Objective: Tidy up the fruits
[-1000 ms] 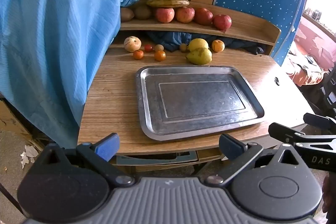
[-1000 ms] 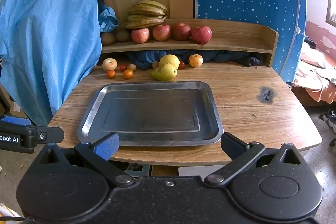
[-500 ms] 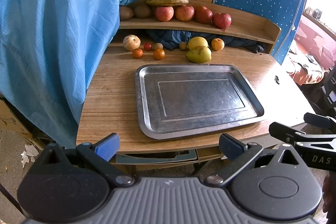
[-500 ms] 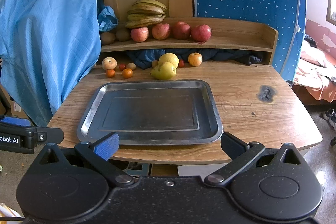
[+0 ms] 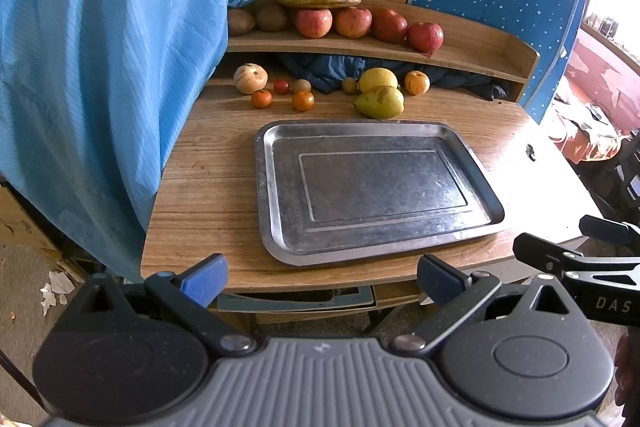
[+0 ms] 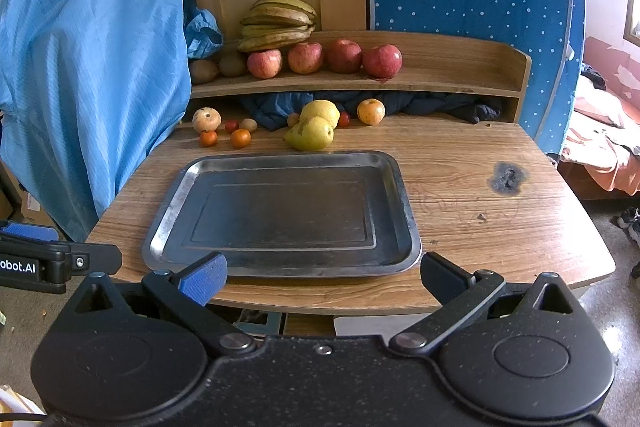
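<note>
Two grippers, left gripper and right gripper, fingers spread wide, holding nothing. Rectangular steel tray mid-frame on wooden surface; yellow-green pear and small orange fruits just above it.

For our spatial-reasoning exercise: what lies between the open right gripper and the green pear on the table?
The metal tray, with nothing on it, lies between the right gripper and the green pear, as the right wrist view shows.

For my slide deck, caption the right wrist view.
Open right gripper faces a bare tray, fruit beyond.
</note>
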